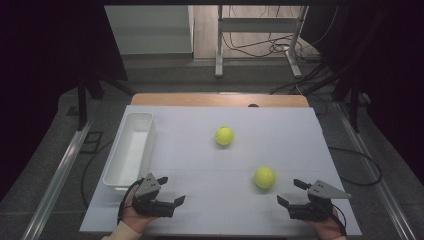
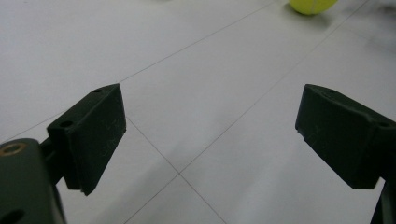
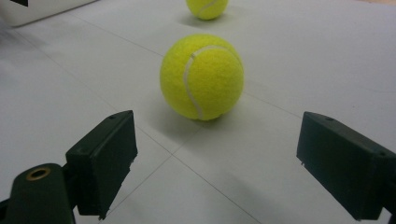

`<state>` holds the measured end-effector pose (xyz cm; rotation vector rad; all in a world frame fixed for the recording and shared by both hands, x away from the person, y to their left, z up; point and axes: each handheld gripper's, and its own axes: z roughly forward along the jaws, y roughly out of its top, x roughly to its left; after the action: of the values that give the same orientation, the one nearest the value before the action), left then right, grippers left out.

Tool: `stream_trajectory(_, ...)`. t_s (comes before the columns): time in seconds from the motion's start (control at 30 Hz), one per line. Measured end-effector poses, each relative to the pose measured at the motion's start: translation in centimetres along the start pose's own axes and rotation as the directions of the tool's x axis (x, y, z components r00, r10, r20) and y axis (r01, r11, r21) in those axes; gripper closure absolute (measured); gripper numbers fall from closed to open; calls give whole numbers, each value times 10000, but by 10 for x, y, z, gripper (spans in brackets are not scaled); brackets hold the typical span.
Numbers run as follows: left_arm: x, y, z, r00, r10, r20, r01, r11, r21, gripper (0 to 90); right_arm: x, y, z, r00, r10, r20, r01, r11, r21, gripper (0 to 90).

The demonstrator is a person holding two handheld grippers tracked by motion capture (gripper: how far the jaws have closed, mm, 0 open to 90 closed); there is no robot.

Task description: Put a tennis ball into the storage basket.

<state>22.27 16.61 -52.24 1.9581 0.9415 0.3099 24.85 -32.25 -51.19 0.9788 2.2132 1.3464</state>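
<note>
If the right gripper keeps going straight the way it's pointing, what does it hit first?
Most likely the nearer tennis ball, which sits straight ahead between the open jaws of the right gripper. The farther tennis ball lies beyond it.

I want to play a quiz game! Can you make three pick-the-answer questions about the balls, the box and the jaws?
1. Where is the white tray?
A. left side of the table
B. right side
C. on the floor

2. How many tennis balls?
A. one
B. two
C. four

3. How are the right gripper jaws?
A. shut on a ball
B. open, holding nothing
C. shut on the tray

Answers:
1. A, it sits by the left gripper.
2. B, the far ball and the near ball.
3. B, the near ball lies apart, ahead of them.
</note>
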Motion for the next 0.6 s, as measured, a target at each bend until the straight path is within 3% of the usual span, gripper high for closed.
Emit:
stream_trajectory(0.37,1,-2,-3,9997,-220,-98,219,9997,-91,94,-1,2,9,9996,-159,-229,163,9997,184,131)
stream_trajectory(0.6,-3,-1,-1,10000,-94,-28,94,9999,-88,94,2,3,8,9994,-310,-180,314,9992,235,132)
